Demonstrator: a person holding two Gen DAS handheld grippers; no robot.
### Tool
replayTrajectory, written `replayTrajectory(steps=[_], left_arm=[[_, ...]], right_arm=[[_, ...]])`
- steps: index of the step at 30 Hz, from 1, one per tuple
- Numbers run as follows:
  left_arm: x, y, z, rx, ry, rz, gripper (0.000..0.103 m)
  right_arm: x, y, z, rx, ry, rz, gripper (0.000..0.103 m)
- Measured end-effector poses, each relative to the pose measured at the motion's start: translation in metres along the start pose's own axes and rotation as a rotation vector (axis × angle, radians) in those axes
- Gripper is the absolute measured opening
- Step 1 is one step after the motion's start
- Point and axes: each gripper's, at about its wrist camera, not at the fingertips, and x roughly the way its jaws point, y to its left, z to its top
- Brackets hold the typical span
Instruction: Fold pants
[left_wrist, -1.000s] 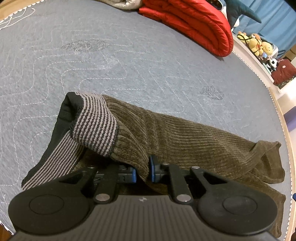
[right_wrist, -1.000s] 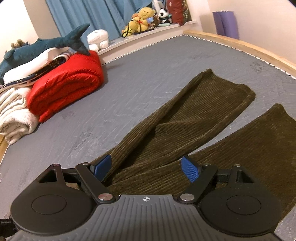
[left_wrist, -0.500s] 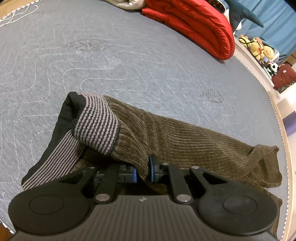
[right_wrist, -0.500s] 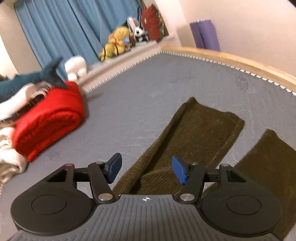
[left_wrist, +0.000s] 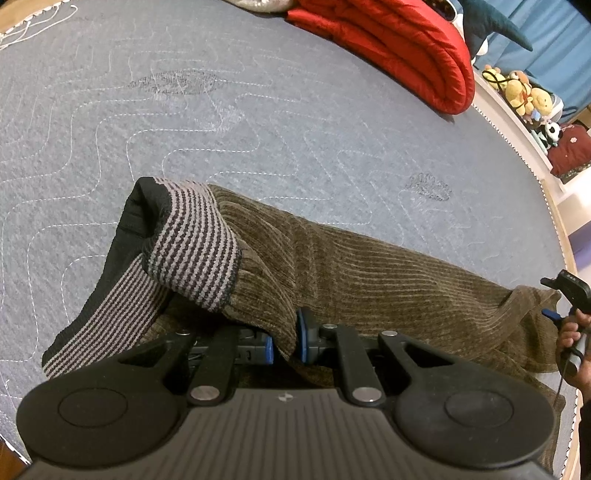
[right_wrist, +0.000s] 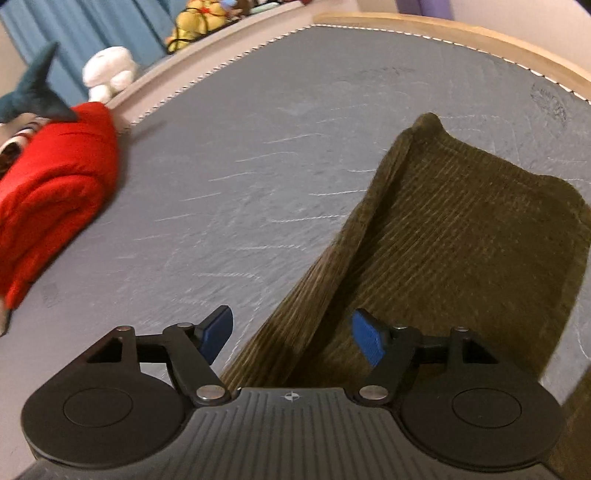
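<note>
Pinching olive pants (left_wrist: 369, 266) in left gripper (left_wrist: 284, 341)

Warm, dim indoor light; the left wrist view is sharp, the right wrist view motion-blurred; fisheye bending curves both edges.

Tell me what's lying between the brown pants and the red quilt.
Nothing: bare grey mattress separates the pants from the red quilt. Both wrist views show it.
</note>
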Motion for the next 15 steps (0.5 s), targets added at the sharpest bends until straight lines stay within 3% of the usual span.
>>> replayTrajectory(steps=[2,4,5,6,11,15], left_arm=[[0.001,0.0,0.002,-0.002,0.0,-0.001,0.013],[0.001,0.001,0.002,-0.003,-0.001,-0.002,0.013],[0.0,0.001,0.002,-0.005,-0.002,-0.002,0.013],[0.0,0.001,0.002,-0.004,-0.003,-0.003,0.013],[-0.008,0.005,-0.001,-0.004,-0.023,-0.011,0.011],[-0.023,0.01,-0.004,-0.002,-0.061,-0.02,0.008]], right_arm=[[0.01,-0.002,0.002,0.0,0.001,-0.017,0.069],[0.015,-0.002,0.003,-0.017,0.006,-0.033,0.041],[0.016,-0.003,0.003,-0.026,0.011,-0.027,0.021],[0.014,-0.003,0.002,-0.032,0.008,-0.026,0.01],[-0.023,-0.004,0.004,-0.067,-0.064,-0.015,0.007],[-0.083,-0.011,0.001,-0.084,-0.147,0.004,0.006]])
